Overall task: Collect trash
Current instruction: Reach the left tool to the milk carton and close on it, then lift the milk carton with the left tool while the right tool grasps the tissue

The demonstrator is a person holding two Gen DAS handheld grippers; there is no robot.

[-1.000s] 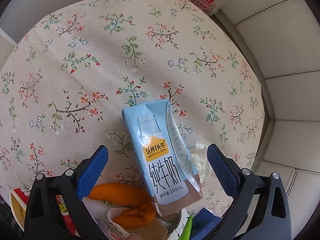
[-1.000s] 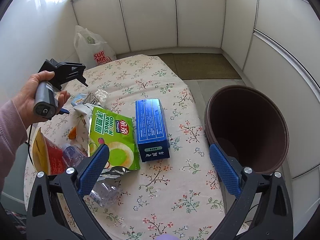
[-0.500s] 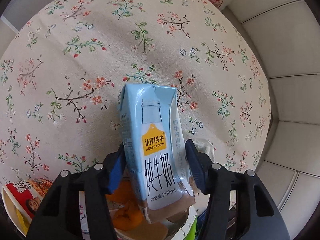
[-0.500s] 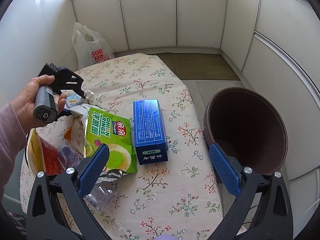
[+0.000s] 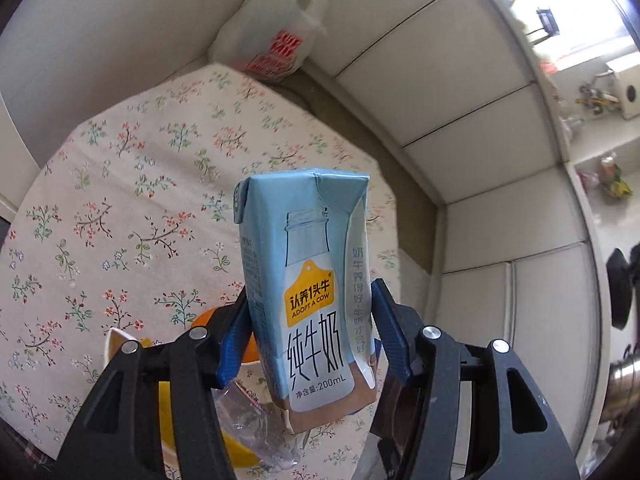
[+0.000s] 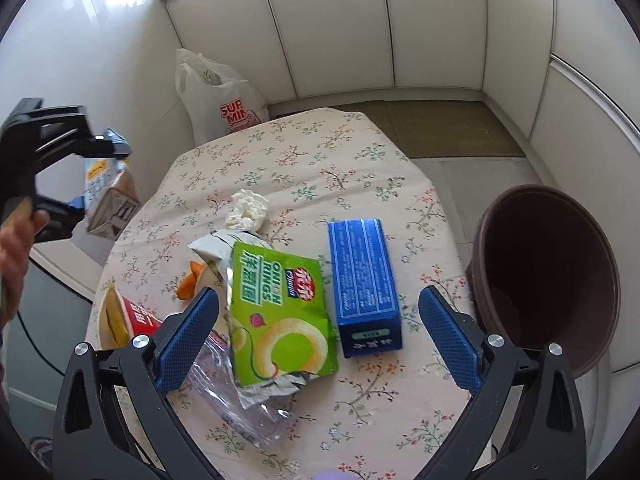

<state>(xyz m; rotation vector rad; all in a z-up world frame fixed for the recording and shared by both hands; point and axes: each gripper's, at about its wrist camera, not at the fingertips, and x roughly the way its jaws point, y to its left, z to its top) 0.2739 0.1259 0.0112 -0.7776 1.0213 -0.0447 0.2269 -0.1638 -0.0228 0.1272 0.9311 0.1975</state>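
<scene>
A: Left wrist view first. What do you have?

B: Your left tool (image 5: 308, 332) is clamped on the milk carton (image 5: 310, 292), blue pads pressed to its two narrow sides near the base. The carton is off the worktop (image 5: 120, 200), its long axis running away from you along the fingers, folded top farthest out, brown base nearest the camera.

A: Room around it?

B: The floral worktop ahead is bare up to its far edge, where a white plastic bag (image 5: 280, 28) stands against the wall. To the right the worktop's edge drops off toward the panelled wall. Below the carton lie an orange peel (image 5: 208, 318) and a crumpled clear bottle (image 5: 252, 432).

A: Right wrist view?

B: Your right tool (image 6: 320, 340) stands wide, nothing between its pads, above the green snack bag (image 6: 276, 316) and the blue box (image 6: 364, 280). The box lies flat, long axis pointing away from you. A tissue wad (image 6: 246, 210) sits beyond them, a red packet (image 6: 136, 318) near the left edge.

A: And the bin?

B: The brown bin (image 6: 560, 248) stands off the worktop's right edge, mouth open. Here the carton (image 6: 106, 192) hangs past the left edge, tilted.
</scene>
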